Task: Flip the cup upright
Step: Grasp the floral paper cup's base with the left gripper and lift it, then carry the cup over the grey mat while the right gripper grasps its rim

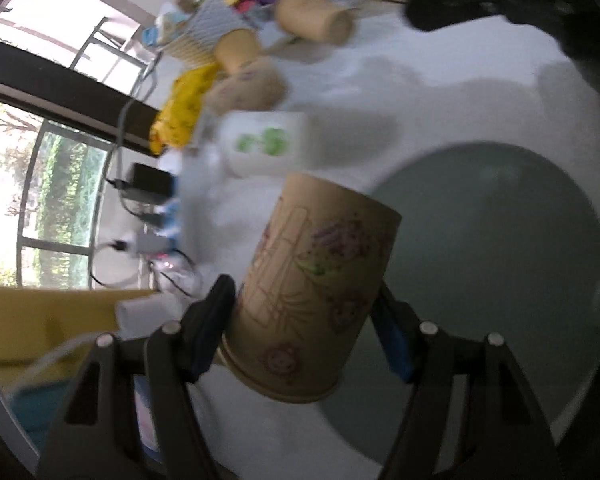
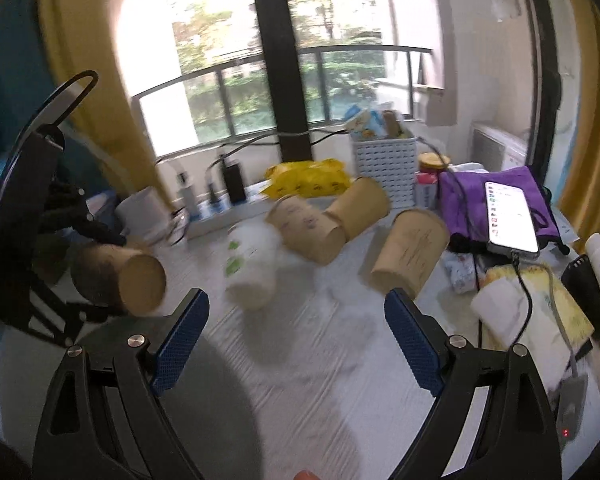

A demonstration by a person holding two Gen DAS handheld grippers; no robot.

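Note:
My left gripper [image 1: 304, 320] is shut on a brown paper cup [image 1: 312, 288] with a purple flower print, held tilted in the air above the white table [image 1: 440, 92], its closed base pointing away from the camera. In the right wrist view the same cup [image 2: 120, 280] shows at the left, lying sideways in the left gripper [image 2: 66, 280], base toward me. My right gripper [image 2: 296, 332] is open and empty above the table [image 2: 320, 360]. A white cup [image 2: 252, 264] with green print lies on its side ahead of it; it also shows in the left wrist view [image 1: 264, 144].
Three more brown cups [image 2: 308, 232] [image 2: 360, 204] [image 2: 412, 256] lie on the table. Behind are a yellow bag [image 2: 308, 180], a white basket [image 2: 384, 160], a purple cloth with a phone [image 2: 508, 216], chargers and cables. A grey round mat [image 1: 492, 280] lies below the left gripper.

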